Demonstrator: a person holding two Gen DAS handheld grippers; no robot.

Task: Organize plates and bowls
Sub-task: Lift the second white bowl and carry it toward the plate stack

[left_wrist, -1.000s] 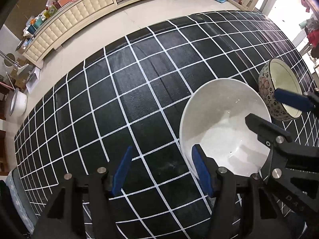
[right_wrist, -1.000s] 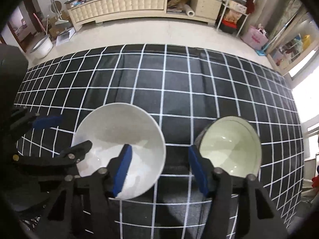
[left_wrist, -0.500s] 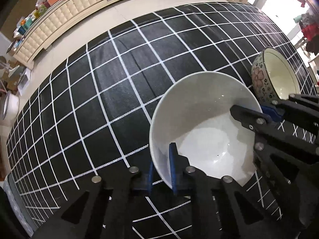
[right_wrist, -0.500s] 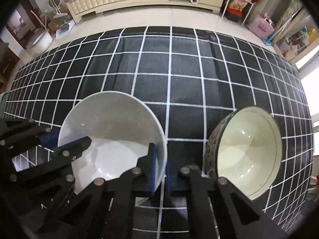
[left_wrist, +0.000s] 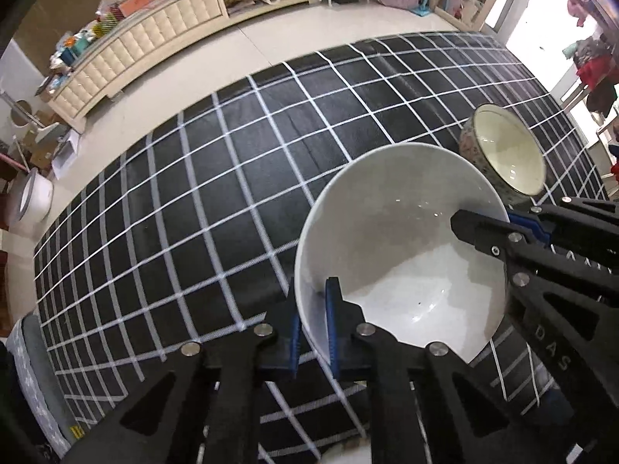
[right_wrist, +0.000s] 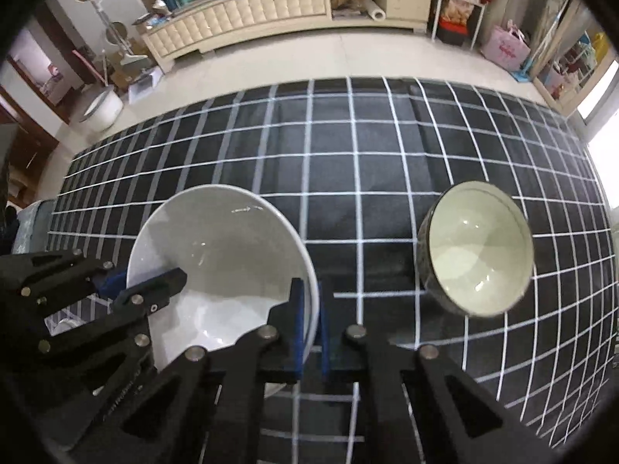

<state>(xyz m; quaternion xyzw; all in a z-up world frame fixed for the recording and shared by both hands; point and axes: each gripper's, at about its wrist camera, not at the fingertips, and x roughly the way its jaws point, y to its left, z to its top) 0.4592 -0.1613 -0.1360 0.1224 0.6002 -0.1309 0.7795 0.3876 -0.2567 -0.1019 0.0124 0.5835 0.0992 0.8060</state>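
Observation:
A large white bowl (left_wrist: 402, 239) is held by both grippers over the black grid cloth (left_wrist: 232, 178). My left gripper (left_wrist: 312, 321) is shut on the bowl's left rim. My right gripper (right_wrist: 309, 324) is shut on the bowl's right rim; the bowl (right_wrist: 220, 259) appears lifted and tilted. A smaller floral-patterned bowl with a cream inside (left_wrist: 506, 147) sits to the right on the cloth, also in the right wrist view (right_wrist: 477, 259). The right gripper shows in the left wrist view (left_wrist: 503, 228), the left gripper in the right wrist view (right_wrist: 116, 286).
The grid cloth (right_wrist: 348, 162) covers the work surface and ends at a far edge. Beyond it are a tiled floor, a long cream cabinet (left_wrist: 147, 46) (right_wrist: 247, 19) and household clutter. A grey cushion edge (left_wrist: 27, 352) lies at the left.
Both grippers were open a second ago, closed on opposite rims of the white bowl, and since have raised it; the view has pulled back from the cloth.

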